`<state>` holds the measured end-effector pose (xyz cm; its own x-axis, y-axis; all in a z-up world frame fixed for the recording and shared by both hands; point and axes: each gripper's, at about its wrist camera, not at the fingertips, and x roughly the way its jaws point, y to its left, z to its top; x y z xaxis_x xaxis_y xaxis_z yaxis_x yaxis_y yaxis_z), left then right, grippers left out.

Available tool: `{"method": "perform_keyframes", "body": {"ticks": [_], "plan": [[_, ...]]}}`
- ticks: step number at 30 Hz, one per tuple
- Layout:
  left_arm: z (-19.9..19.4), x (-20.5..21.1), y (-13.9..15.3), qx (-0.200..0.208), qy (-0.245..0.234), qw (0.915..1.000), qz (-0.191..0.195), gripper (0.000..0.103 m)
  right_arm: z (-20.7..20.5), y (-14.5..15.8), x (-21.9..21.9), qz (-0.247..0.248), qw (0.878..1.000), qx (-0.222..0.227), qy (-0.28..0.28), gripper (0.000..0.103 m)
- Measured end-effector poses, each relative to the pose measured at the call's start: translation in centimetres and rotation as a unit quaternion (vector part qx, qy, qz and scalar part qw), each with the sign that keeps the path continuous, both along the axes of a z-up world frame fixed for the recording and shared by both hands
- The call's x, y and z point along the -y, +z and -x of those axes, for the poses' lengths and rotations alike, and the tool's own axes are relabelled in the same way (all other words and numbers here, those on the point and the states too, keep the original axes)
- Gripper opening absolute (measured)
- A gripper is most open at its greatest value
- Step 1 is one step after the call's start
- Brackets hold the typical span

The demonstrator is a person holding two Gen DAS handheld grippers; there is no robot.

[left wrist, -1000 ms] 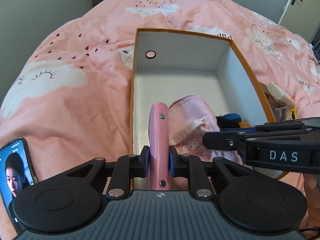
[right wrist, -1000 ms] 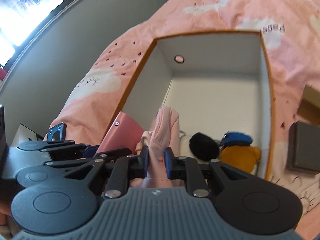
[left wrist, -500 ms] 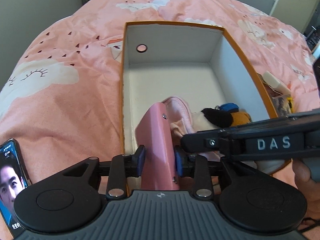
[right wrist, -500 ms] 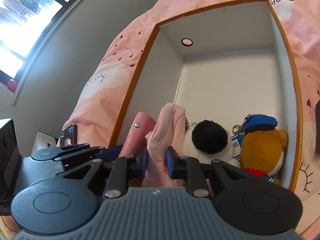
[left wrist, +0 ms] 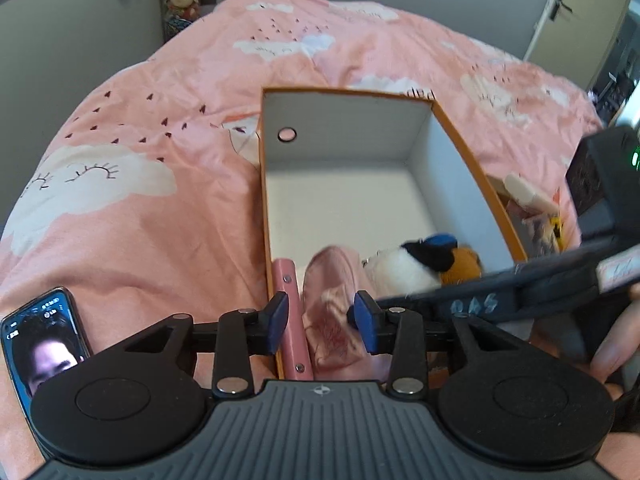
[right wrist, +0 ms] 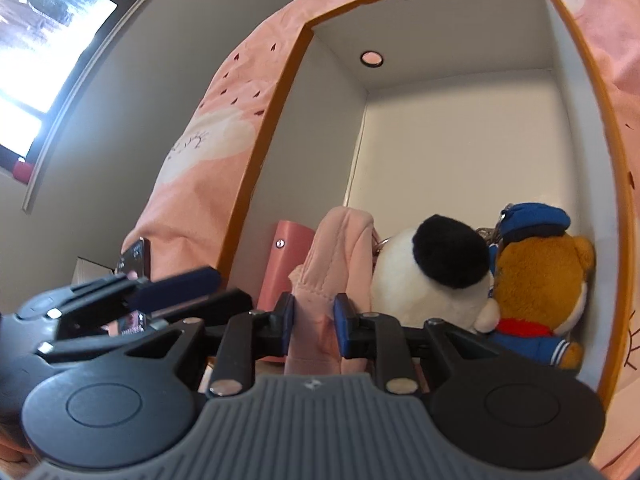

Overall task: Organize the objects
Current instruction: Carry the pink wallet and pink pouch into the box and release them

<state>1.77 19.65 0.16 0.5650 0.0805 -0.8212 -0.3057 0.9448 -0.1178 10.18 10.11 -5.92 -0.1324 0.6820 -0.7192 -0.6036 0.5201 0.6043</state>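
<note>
- An open cardboard box (left wrist: 460, 148) with an orange rim and white inside sits on a pink bedspread (left wrist: 160, 160) printed with clouds.
- Four things stand packed side by side at the box's near end, leaving its far half bare; this looks like deliberate tidy filing.
- A flat pink case (left wrist: 289, 308) with snap studs stands on edge against the box's left wall, which probably keeps it upright.
- Just beside it stands a soft pink fabric pouch (right wrist: 344, 248), then a white plush toy with a black ear (right wrist: 436, 276), then a brown bear plush in a blue cap (right wrist: 540, 276) against the right wall.
- The left gripper (left wrist: 321, 318) hovers over the near left corner, its jaws spread wide and holding nothing; the pink case and pouch lie between and below them.
- The right gripper (right wrist: 314, 320) points into the box from the near end, tilted down, its jaws narrowed onto the pouch's lower fabric, likely steadying it in its slot.
- In the left wrist view the right gripper crosses from the right, blurred, with part of the person's hand (left wrist: 616, 340) behind it.
- A phone (left wrist: 44, 344) with a lit screen lies on the bedspread, left of the box.
</note>
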Motion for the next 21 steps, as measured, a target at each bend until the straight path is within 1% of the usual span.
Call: {"method": "perform_keyframes", "body": {"ticks": [4,6,7,13,15,18,21], "plan": [[-0.1,-1.0,0.3,0.013,0.033,0.9992,0.019,0.045,0.6,-0.2,-0.7,0.010,1.000,0.021,0.004,0.023],[-0.3,-1.2,0.1,0.013,0.040,0.9989,0.022,0.045,0.9,-0.5,-1.1,0.016,0.999,0.027,0.007,0.023],[-0.3,-1.2,0.0,0.013,0.043,0.9987,0.022,0.042,1.0,-0.7,-1.3,0.015,0.999,0.028,0.010,0.023],[-0.2,-1.6,0.0,0.020,0.063,0.9976,0.018,0.042,0.8,-1.5,-1.5,-0.005,1.000,0.008,0.006,0.023],[-0.1,-1.6,0.1,0.022,0.067,0.9973,0.019,0.044,0.9,-1.6,-1.7,-0.015,1.000,0.002,0.010,0.024],[-0.2,-1.3,0.3,0.023,0.065,0.9975,0.019,0.045,1.3,-1.0,-1.7,-0.014,1.000,0.017,0.014,0.026],[-0.2,-1.0,0.5,0.025,0.065,0.9974,0.019,0.045,1.6,0.0,-1.1,-0.012,0.999,0.045,0.010,0.029]]}}
